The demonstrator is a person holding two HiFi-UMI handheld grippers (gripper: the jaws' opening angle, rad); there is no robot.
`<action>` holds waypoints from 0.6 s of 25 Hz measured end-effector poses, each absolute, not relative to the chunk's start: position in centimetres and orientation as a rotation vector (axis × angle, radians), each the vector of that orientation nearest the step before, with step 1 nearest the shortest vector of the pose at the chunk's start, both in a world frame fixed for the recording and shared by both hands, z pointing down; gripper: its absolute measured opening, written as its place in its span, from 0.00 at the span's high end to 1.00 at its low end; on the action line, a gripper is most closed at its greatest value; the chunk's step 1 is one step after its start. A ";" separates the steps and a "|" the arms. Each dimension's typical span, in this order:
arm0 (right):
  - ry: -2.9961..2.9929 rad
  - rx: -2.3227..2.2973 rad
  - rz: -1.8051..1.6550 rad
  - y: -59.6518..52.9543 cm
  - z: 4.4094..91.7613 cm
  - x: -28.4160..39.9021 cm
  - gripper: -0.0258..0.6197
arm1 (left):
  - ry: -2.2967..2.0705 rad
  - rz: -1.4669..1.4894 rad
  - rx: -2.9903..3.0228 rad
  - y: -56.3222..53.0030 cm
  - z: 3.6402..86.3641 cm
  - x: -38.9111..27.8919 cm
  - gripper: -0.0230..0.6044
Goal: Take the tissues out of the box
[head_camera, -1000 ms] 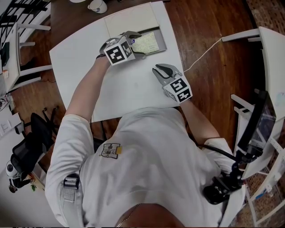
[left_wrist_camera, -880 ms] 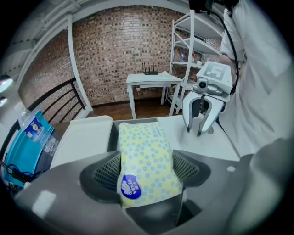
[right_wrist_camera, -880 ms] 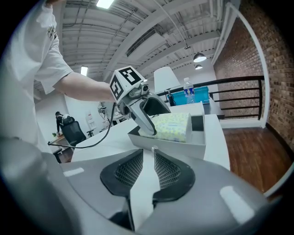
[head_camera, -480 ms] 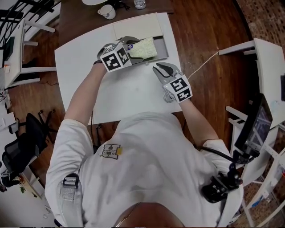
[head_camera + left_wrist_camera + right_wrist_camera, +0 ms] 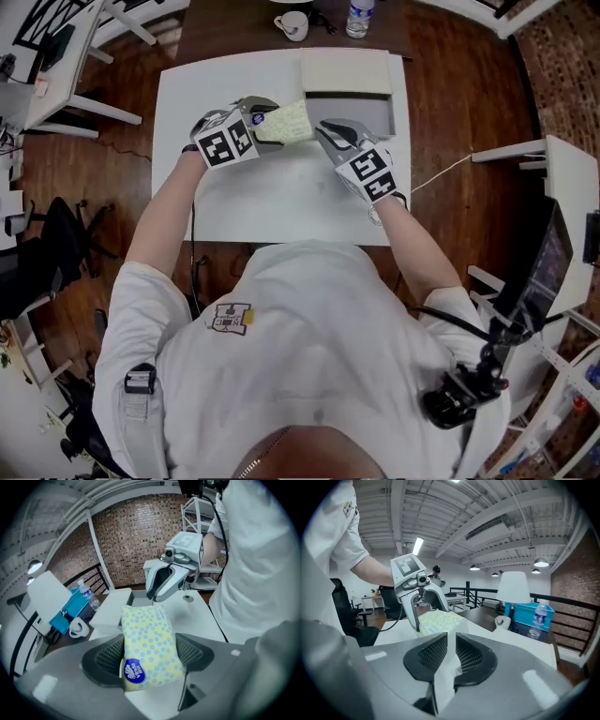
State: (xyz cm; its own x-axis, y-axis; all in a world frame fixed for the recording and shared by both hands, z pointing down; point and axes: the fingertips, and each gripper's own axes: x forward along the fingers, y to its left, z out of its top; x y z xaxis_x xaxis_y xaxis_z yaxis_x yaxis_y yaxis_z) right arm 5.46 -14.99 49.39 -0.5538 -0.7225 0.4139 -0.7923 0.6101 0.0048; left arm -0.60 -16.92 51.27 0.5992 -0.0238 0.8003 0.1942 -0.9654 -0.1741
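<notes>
A yellow tissue pack (image 5: 147,641) with blue dots is clamped between the pads of my left gripper (image 5: 270,122), held above the white table (image 5: 281,202) just left of the grey box (image 5: 373,114). The box's inside shows bare grey, and its pale lid (image 5: 345,70) lies open behind it. My right gripper (image 5: 324,132) meets the pack's right end and is shut on a white tissue (image 5: 448,665) that runs from the pack (image 5: 438,620) into its jaws. The left gripper (image 5: 414,590) faces it at close range.
A white mug (image 5: 292,25) and a water bottle (image 5: 360,16) stand on the dark desk beyond the table. A blue box (image 5: 526,612) and a lamp are there too. A white cable (image 5: 441,173) runs off the table's right edge.
The left gripper has carried the tissue pack out of the box, leftwards and over the table. The right gripper has moved up to the pack's end and taken hold of a tissue.
</notes>
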 end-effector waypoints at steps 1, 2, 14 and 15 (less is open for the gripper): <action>-2.470 1.172 0.253 -15.2 49.6 3.7 0.88 | -0.127 -1.323 -2.593 -16.8 51.8 -2.4 0.42; -2.477 1.127 0.250 -15.4 50.0 1.7 0.88 | -0.114 -1.346 -2.605 -16.7 52.3 -4.1 0.42; -2.370 0.761 0.286 -16.6 58.6 -14.4 0.93 | -0.030 -1.515 -2.741 -16.9 60.1 -18.1 0.42; -2.369 0.771 0.295 -16.8 58.9 -14.6 0.94 | -0.027 -1.502 -2.772 -17.0 60.5 -18.3 0.42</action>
State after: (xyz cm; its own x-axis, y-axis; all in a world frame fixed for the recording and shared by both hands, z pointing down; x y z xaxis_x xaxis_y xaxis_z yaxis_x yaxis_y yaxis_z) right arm -14.62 -16.77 58.91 -0.6358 -0.4545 0.6239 -0.5936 0.8046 -0.0188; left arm -18.32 -17.00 60.47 0.5458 0.0201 0.8377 0.0097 -0.9998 0.0177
